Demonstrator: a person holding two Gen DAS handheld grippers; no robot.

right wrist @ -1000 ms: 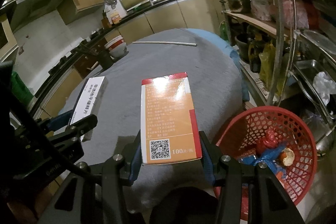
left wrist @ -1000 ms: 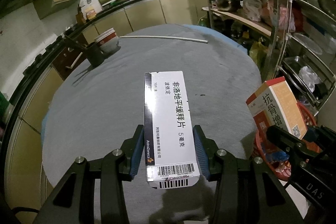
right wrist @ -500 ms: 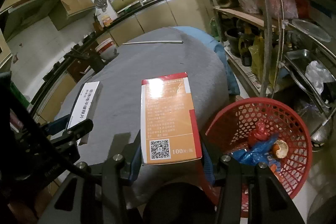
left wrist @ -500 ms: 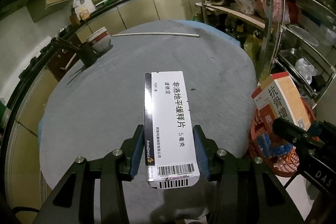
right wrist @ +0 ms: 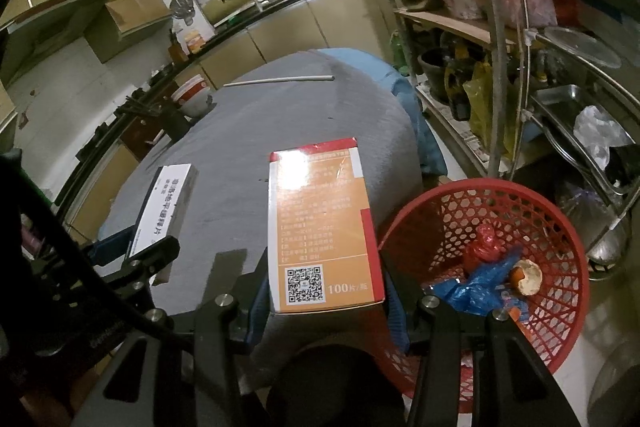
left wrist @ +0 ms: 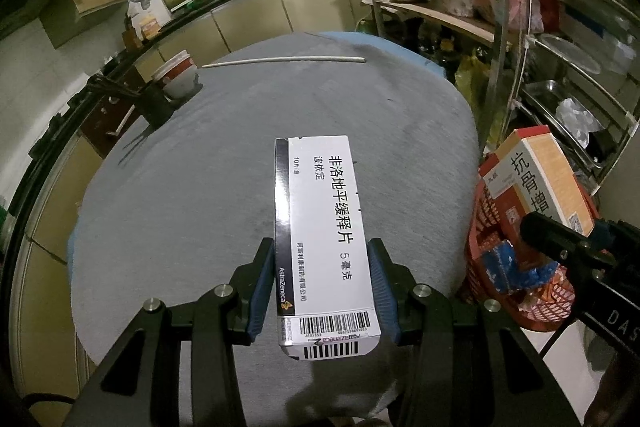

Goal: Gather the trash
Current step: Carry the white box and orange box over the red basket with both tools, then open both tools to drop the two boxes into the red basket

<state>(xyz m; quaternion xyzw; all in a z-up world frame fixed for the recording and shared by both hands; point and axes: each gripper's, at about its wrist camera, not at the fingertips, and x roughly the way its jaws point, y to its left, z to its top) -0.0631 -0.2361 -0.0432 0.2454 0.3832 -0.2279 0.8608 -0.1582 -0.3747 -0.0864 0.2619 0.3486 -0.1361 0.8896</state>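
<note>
Now boxes (left wrist: 324, 227) over gray table (left wrist: 200, 187)

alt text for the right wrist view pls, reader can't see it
The right gripper is shut on an orange and red cardboard medicine box, held above the edge of a grey cloth-covered table. A red plastic mesh basket with some trash sits lower right; the left gripper holds a white box at left.

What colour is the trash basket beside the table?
Red mesh basket, clearest in the right wrist view.

On my grey table cover (left wrist: 224, 155) a white rod (left wrist: 284, 59) lies near a red-and-white bowl (left wrist: 176, 73).
</note>
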